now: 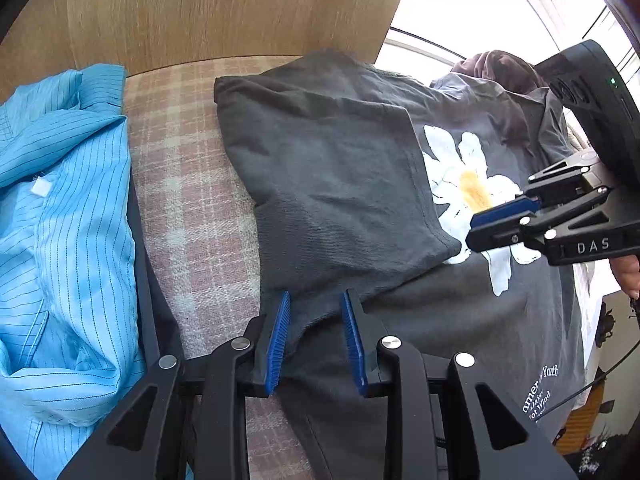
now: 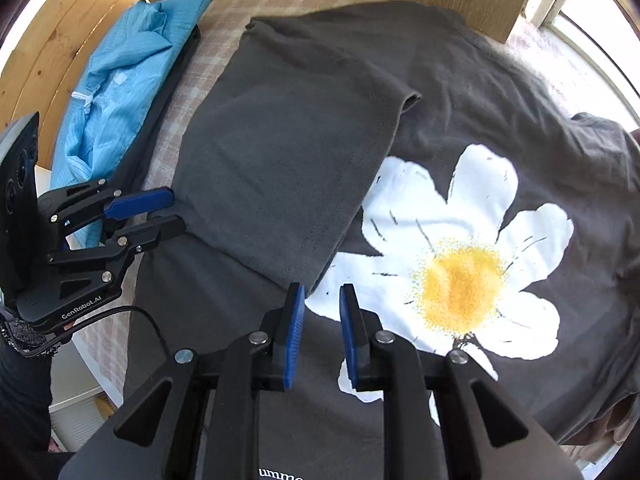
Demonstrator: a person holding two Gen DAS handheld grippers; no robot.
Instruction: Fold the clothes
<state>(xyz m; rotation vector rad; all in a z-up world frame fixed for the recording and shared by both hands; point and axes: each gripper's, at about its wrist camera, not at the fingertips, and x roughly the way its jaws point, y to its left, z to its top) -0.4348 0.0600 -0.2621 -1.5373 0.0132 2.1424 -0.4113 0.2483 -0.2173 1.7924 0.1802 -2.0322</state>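
Both tools, left tool (image 1: 316,340) and right tool (image 2: 322,334), hover unclenched over the grey T-shirt (image 2: 280,152); only the right view shows its whole daisy (image 2: 460,264).

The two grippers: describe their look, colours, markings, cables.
Both are black linkage frames with silver rivets and ribbed blue pads. The right gripper carries white "DAS" lettering; the left gripper reads "GenRobot.AI", with a black cable trailing below and a dark knitted sleeve behind.

Daylight pours in from the window (image 1: 480,12) at the upper right of my left view, blown out to pure white. In my right view the same glare washes the upper right edge. Both pictures bend strongly toward dark rounded corners. The grey shirt (image 2: 280,152) stays sharp, its folds softly shadowed.
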